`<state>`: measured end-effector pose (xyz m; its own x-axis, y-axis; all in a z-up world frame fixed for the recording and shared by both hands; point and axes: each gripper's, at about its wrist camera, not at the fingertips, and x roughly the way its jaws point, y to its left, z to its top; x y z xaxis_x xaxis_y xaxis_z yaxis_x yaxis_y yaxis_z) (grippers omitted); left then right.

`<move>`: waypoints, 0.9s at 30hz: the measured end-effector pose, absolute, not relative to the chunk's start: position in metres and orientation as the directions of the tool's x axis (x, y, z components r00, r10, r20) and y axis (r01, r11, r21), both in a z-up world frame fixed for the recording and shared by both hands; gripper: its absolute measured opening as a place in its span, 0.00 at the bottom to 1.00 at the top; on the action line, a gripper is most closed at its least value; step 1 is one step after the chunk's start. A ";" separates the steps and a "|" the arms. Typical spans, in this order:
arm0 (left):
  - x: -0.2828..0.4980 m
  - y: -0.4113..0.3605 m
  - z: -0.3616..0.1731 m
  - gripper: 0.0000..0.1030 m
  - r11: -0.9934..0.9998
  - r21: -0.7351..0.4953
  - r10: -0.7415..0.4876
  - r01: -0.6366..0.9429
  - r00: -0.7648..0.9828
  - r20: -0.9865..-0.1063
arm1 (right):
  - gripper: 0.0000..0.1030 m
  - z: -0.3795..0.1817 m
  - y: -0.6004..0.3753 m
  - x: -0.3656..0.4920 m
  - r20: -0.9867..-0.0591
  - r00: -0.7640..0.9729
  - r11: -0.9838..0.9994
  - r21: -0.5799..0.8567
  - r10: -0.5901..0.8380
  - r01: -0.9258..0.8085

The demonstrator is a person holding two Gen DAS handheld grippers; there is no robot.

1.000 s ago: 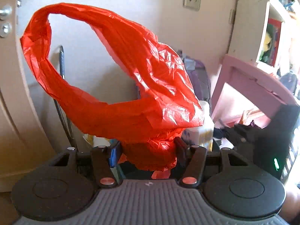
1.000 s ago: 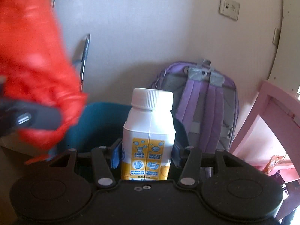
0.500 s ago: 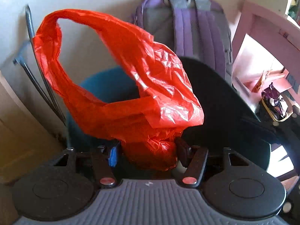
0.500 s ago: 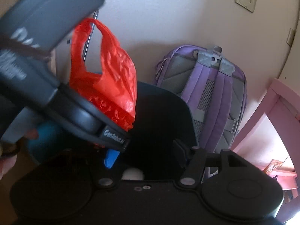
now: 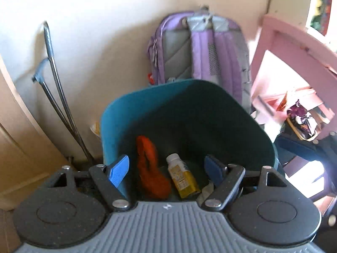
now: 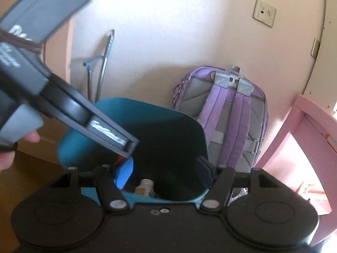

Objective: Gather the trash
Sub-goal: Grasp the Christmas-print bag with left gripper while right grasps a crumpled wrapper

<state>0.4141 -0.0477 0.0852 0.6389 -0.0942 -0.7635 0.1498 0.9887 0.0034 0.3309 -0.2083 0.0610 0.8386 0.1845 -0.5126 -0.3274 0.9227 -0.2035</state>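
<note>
A teal trash bin (image 5: 134, 105) stands on the floor below both grippers; it also shows in the right wrist view (image 6: 113, 109). Inside it lie a crumpled red plastic bag (image 5: 150, 168) and a small white-capped bottle with a yellow label (image 5: 182, 176); the bottle's cap shows in the right wrist view (image 6: 145, 186). My left gripper (image 5: 166, 167) is open and empty above the bin's mouth. My right gripper (image 6: 164, 172) is open and empty above the bin's near rim. The left gripper's body (image 6: 52, 88) crosses the right wrist view at upper left.
A purple backpack (image 5: 200, 48) leans on the wall behind the bin, also in the right wrist view (image 6: 229, 116). Metal poles (image 5: 56, 97) lean at the left. A pink shelf unit (image 5: 294, 63) stands at the right. A wall socket (image 6: 264, 12) is high up.
My right gripper opened and the bottle dropped into the bin. My left gripper then opened and the red bag fell in beside it. Both grippers tilted down over the bin.
</note>
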 end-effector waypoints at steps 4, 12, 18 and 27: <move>0.383 -0.040 0.097 0.76 0.985 0.008 -0.112 0.175 0.666 -0.737 | 0.65 0.067 -0.215 0.304 -0.506 0.835 0.915 -0.193 0.217 -0.355; 0.319 -0.010 0.097 0.78 0.980 0.002 -0.139 0.198 0.696 -0.705 | 0.67 0.057 -0.211 0.258 -0.513 0.796 0.887 -0.132 0.322 -0.443; 0.283 0.026 0.057 0.78 0.984 -0.014 -0.138 0.179 0.705 -0.696 | 0.68 0.002 -0.198 0.230 -0.581 0.710 0.855 -0.045 0.398 -0.516; 0.261 0.082 -0.047 0.88 0.990 -0.059 -0.126 0.125 0.637 -0.760 | 0.68 -0.128 -0.174 0.208 -0.715 0.589 0.844 0.003 0.377 -0.536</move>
